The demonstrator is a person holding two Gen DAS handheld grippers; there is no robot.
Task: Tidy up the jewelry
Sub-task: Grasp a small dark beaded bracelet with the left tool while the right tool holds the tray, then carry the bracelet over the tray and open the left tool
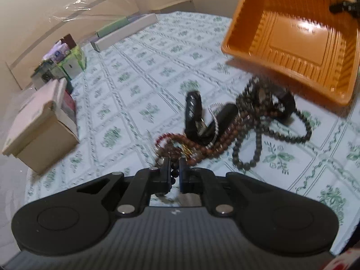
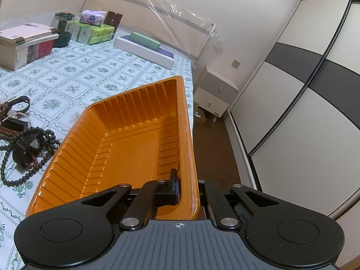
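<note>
The left hand-held gripper [image 1: 176, 168] is down at the near edge of a tangled heap of jewelry [image 1: 229, 130] on the bed [image 1: 139, 72], its jaws pinched shut on a strand of small black beads [image 1: 174, 175] that runs between the pads. The heap lies on the green-and-white flowered bedspread: reddish-brown bead strands [image 1: 207, 148], a long string of dark round beads [image 1: 258, 144], a black leather-look bangle [image 1: 192, 112] and a thin silvery chain [image 1: 212, 112] all overlap one another.

The right hand-held gripper [image 2: 186, 186] is clamped on the near rim of an orange plastic tray [image 2: 126, 148], one finger inside the wall and the other outside. The tray is empty and is held tilted, just beside the heap; from the left wrist view it hangs above the far right side of the jewelry, casting a shadow on the bedspread.

Further back on the bed stand a cardboard box [image 1: 42, 130], green tissue packs [image 2: 94, 32], a dark glass jar [image 2: 61, 28] and a long white flat box [image 2: 144, 52]. A headboard wrapped in clear plastic [image 2: 157, 15] stands behind them, with a small nightstand [image 2: 214, 94] and sliding wardrobe doors [image 2: 299, 85] off to the side.
</note>
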